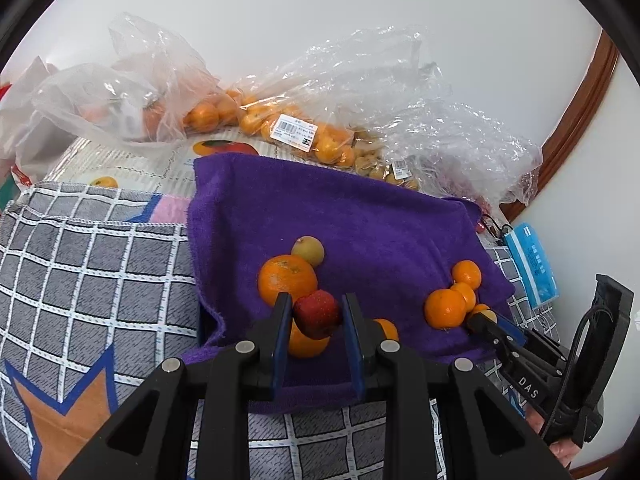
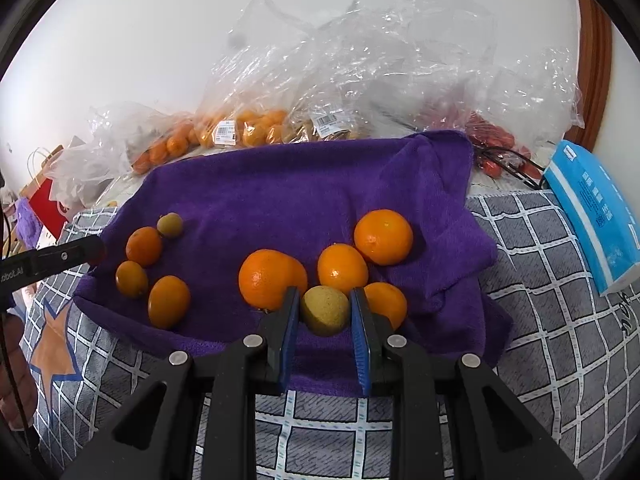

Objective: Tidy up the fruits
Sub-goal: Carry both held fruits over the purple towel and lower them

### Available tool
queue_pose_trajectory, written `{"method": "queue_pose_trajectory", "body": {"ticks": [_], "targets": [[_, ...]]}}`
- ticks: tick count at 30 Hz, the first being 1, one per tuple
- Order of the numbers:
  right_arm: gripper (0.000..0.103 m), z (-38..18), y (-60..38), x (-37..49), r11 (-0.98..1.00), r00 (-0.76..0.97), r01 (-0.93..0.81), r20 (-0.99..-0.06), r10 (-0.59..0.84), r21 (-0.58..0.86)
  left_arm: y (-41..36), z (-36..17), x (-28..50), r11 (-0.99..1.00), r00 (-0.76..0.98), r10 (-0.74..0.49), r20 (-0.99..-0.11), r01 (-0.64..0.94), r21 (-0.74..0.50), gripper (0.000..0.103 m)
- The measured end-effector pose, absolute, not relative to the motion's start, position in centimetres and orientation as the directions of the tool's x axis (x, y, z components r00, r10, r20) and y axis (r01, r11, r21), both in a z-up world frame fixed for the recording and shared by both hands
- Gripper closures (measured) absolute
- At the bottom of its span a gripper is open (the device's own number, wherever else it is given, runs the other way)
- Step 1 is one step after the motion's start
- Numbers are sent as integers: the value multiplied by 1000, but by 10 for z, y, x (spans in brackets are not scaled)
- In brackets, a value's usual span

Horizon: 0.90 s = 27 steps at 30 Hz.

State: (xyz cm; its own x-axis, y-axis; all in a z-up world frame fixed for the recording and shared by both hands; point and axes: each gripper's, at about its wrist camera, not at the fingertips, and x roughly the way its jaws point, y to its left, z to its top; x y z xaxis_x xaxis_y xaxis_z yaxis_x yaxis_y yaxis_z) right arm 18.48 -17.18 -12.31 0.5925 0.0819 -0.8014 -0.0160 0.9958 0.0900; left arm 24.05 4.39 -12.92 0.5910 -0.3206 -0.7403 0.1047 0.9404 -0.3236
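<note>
Left hand-held gripper (image 1: 314, 314): clenched on a small red fruit (image 1: 317, 313), its blue pads pressing both sides, held just above the purple towel (image 1: 360, 220).
Right hand-held gripper (image 2: 325, 310): clenched on a round yellow-green fruit (image 2: 325, 310), pinched between its blue pads, low over the same towel's near edge.
Left group of fruit: a large orange (image 1: 287, 279) and a small yellow-green fruit (image 1: 307, 251) lie on the towel just behind the red fruit.
Right group of fruit: several oranges (image 2: 383, 237) cluster around the right gripper's catch, one touching the next.
Step in hand: judged as carrying, each gripper bringing one fruit to a group on the towel.
Next move: likely lowering each fruit onto bare towel beside its kind, then letting the jaws part gently so it does not roll.
Surroundings: clear bags of fruit (image 2: 256, 128) lie behind the towel; a checked grey cloth (image 2: 560, 320) lies beneath it.
</note>
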Motion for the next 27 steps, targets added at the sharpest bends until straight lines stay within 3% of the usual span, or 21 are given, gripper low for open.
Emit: {"method": "queue_pose_trajectory", "body": {"ticks": [27], "targets": [[78,-126,-171,188,996,578,-37,-811,89,83,3,-148,251,944,530,-328,-782,160,-287,79]]}}
